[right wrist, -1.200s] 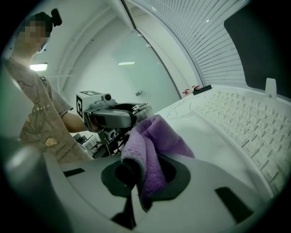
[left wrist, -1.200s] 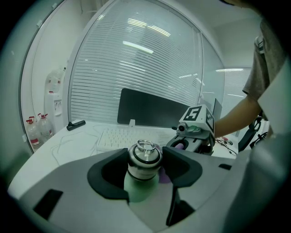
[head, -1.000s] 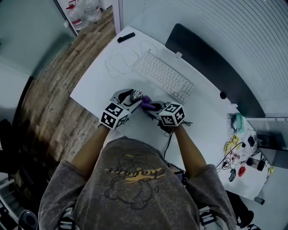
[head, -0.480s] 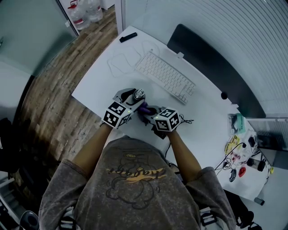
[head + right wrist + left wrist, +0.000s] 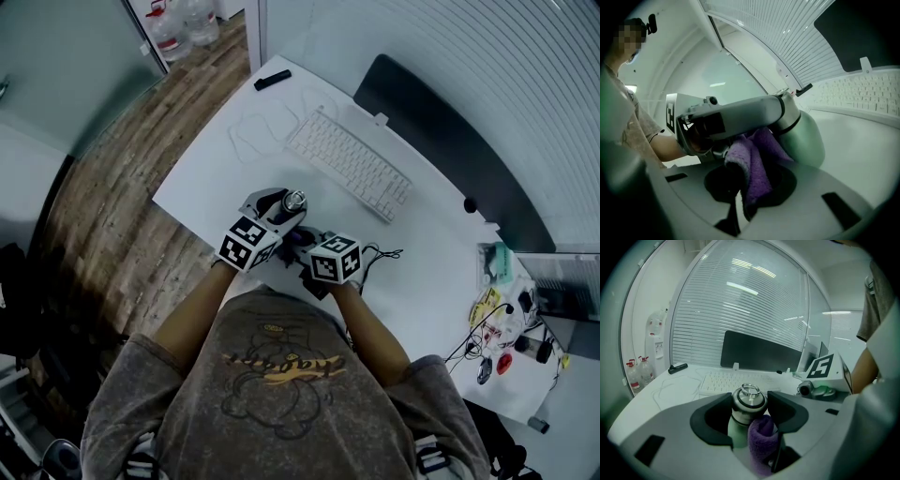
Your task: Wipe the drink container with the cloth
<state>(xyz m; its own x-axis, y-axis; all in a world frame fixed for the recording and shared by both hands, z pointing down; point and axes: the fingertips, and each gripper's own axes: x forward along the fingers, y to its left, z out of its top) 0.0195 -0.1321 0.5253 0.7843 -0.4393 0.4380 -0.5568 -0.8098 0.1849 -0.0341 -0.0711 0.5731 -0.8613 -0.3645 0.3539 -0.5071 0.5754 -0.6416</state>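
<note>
Near the front edge of the desk (image 5: 216, 169), short of the keyboard (image 5: 349, 164), the left gripper (image 5: 750, 406) clamps the upright bottle (image 5: 804, 136) at its neck. The right gripper (image 5: 750, 183) pinches the purple cloth (image 5: 752, 161), which touches the bottle's side.

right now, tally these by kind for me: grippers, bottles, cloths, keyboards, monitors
grippers: 2 (left gripper, right gripper)
bottle: 1
purple cloth: 1
keyboard: 1
monitor: 1
total: 6
</note>
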